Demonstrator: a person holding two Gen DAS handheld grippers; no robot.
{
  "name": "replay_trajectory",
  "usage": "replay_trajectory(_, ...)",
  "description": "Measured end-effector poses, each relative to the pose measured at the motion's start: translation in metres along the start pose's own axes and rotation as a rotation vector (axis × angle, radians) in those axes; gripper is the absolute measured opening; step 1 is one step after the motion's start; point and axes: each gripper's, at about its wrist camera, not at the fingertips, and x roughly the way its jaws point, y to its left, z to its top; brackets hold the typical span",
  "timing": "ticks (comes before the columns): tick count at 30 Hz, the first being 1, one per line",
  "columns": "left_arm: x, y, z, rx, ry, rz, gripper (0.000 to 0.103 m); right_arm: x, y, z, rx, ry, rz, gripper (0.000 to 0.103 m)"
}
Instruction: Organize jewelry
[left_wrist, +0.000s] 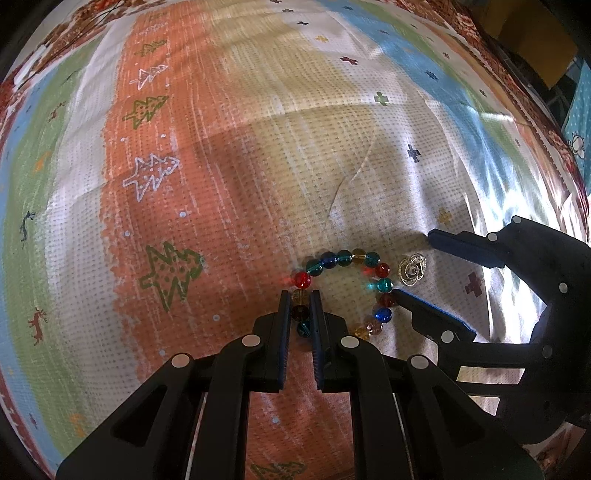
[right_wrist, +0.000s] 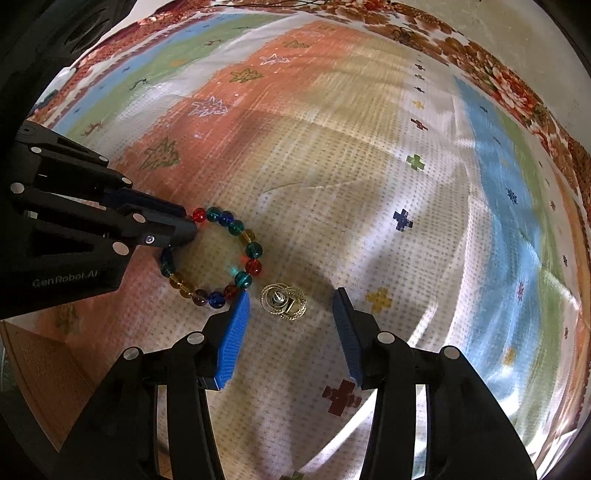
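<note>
A bracelet of coloured glass beads (left_wrist: 345, 260) lies on the patterned cloth; it also shows in the right wrist view (right_wrist: 236, 230). My left gripper (left_wrist: 300, 295) is shut on the bracelet's left side, with a few beads between its fingers; it shows at the left in the right wrist view (right_wrist: 184, 227). A small gold brooch (left_wrist: 412, 271) lies just right of the bracelet, also in the right wrist view (right_wrist: 282, 300). My right gripper (right_wrist: 291, 295) is open, its fingers on either side of the brooch, low over the cloth. It shows in the left wrist view (left_wrist: 412, 264).
The colourful patterned cloth (left_wrist: 258, 166) covers the whole surface, with a crease (left_wrist: 351, 184) beyond the jewelry. A floral border (right_wrist: 498, 77) runs along the far edge. A wooden edge (right_wrist: 33, 362) shows at the lower left of the right wrist view.
</note>
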Motion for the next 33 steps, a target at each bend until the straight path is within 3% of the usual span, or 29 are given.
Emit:
replay_trajectory(1, 0.000, 0.000, 0.000, 0.000, 0.000, 0.000, 0.010, 0.000, 0.000, 0.000, -0.001, 0.000, 0.000, 0.047)
replay_trajectory(5, 0.000, 0.001, 0.001, -0.002, 0.000, -0.004, 0.010, 0.000, -0.001, 0.001, -0.001, 0.001, 0.012, 0.025)
replay_trajectory(6, 0.000, 0.001, 0.001, -0.002, 0.000, -0.004, 0.010, 0.000, 0.000, 0.000, -0.005, 0.001, 0.013, 0.024)
replay_trajectory(22, -0.009, 0.003, -0.002, -0.007, -0.021, 0.004, 0.010, -0.009, 0.001, -0.001, 0.002, -0.008, -0.002, 0.020)
replay_trajectory(33, -0.042, 0.000, -0.011, -0.024, -0.091, -0.019, 0.009, -0.043, 0.003, 0.003, 0.038, -0.103, -0.015, 0.016)
